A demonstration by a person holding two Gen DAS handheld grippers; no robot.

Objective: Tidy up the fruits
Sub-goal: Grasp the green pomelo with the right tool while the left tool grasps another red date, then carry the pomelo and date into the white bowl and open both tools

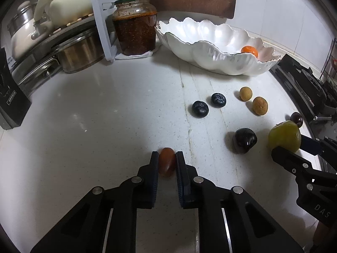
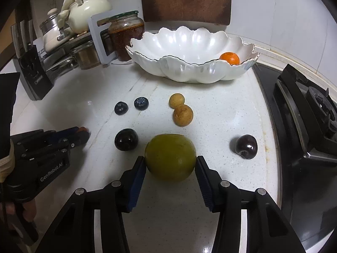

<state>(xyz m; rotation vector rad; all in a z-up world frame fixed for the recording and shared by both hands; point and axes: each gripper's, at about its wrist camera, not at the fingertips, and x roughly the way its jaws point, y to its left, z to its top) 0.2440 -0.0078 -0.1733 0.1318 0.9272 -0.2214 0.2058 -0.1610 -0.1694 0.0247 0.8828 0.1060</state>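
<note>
My left gripper [image 1: 167, 158] is shut on a small orange-red fruit [image 1: 167, 163] that rests on the white counter. My right gripper [image 2: 171, 162] is shut on a large green fruit [image 2: 170, 156], one pad pressing each side; from the left wrist view it shows at far right [image 1: 284, 136]. A white scalloped bowl [image 2: 189, 71] at the back holds one mandarin [image 2: 229, 58]. Loose on the counter lie two blueberries [image 2: 121, 108], two tan longans [image 2: 182, 115] touching each other, and two dark cherries [image 2: 126, 139], one on each side of the green fruit.
A jar of red sauce [image 1: 134, 27], a rack with pots [image 1: 80, 50] and a cream kettle [image 1: 73, 2] stand at the back left. A knife block [image 2: 34, 78] sits at the left. A wooden board [image 2: 185, 0] leans on the wall. A black gas stove [image 2: 305, 116] borders the counter's right.
</note>
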